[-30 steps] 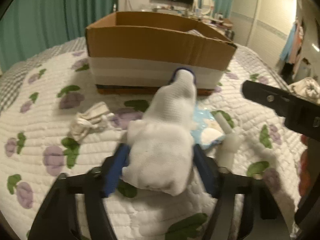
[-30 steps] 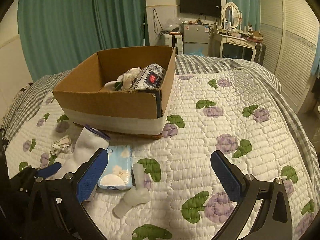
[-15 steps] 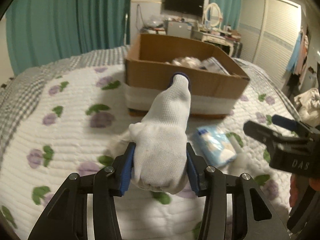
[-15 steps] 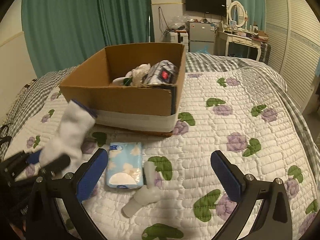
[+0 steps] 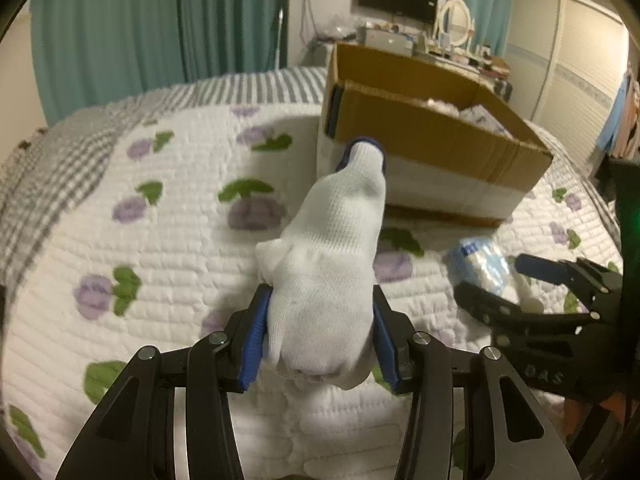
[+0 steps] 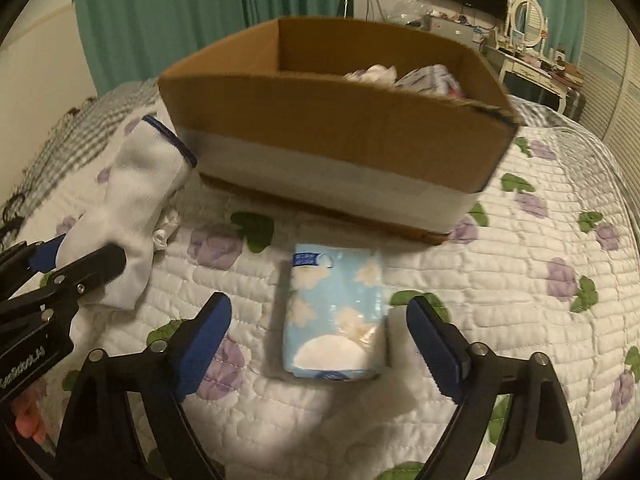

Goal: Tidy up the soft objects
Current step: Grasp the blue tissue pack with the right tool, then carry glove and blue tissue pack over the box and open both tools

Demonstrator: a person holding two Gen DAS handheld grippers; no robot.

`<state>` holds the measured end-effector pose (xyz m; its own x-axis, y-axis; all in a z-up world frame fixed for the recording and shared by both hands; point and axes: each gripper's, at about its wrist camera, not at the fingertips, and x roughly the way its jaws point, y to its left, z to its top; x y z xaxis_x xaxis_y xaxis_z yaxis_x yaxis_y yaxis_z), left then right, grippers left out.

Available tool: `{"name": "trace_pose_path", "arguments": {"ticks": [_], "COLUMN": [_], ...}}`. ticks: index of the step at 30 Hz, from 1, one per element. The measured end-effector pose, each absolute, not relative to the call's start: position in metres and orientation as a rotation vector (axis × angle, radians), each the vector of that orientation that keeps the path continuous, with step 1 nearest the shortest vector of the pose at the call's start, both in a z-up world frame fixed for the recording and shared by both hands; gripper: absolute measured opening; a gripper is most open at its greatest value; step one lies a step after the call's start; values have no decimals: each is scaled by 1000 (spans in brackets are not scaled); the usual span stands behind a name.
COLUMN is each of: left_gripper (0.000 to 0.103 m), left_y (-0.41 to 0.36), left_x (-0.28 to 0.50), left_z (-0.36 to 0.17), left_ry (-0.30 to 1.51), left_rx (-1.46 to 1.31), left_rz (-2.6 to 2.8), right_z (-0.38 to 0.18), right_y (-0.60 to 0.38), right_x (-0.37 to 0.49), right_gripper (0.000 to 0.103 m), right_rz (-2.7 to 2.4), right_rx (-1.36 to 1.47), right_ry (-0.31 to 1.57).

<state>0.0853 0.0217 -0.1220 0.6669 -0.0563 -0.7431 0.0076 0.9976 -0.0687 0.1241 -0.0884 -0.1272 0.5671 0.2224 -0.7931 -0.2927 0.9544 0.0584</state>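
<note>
**Two grippers, one sock held, one tissue pack framed**

Two grippers are in our view above the quilted bed [image 5: 168,240]. Our left gripper [image 5: 320,344] pinches a white sock [image 5: 332,264] between its blue pads, clamped on the toe end; the sock's body reaches forward and up from the jaws, and its blue-trimmed cuff points at the near wall of the cardboard box [image 5: 432,140]. From the right wrist view we see the same sock [image 6: 136,200] held clear of the quilt at the left, its cuff just beside the box's left corner, with the left gripper [image 6: 80,268] closed around its lower end.

Our right gripper [image 6: 320,344] is spread wide and holds nothing. A light blue tissue pack [image 6: 336,316] lies flat on the bed between its two fingers, with a gap on each side. In the left wrist view the pack [image 5: 480,264] sits to the right of the sock, partly behind the right gripper [image 5: 516,284].

The cardboard box [image 6: 328,128] stands on the bed just beyond the tissue pack, open at the top, with a pale band round its lower wall. Inside it, toward the right rear, we see a white crumpled soft item [image 6: 372,74] and a printed packet [image 6: 432,78] beside it; we cannot tell what else it holds.
</note>
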Motion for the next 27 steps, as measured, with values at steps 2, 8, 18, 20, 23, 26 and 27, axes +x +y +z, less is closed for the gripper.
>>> {"name": "trace_pose_path", "arguments": {"ticks": [2,8,18,20,23,26,27], "left_gripper": [46,46,46,46,46,46,46], "left_y": [21,23,32,34,35,34,34], "left_x": [87,87,69,62,48,34,30], "left_z": [-133,-141,-116,-106,-89,-68,-60], "left_ry": [862,876,864,854,832,800,787], "left_rx": [-69,-92,-116,-114,-110,-102,-108], "left_rz": [-48,-73,-78,-77,-75,-72,-74], "right_z": [-133,-146,-122,-114,-98,-74,-68], "right_y": [-84,-87,-98,-102,-106,-105,-104], "right_x": [128,135,110,103,94,83,79], "right_gripper": [77,56,45,45,45,45,45], "right_rz": [291,239,278,285,296,306,308], "right_rx": [-94,-87,-74,-61,-37,-35,-33], "right_ry": [945,989,940,930,909,875,865]}}
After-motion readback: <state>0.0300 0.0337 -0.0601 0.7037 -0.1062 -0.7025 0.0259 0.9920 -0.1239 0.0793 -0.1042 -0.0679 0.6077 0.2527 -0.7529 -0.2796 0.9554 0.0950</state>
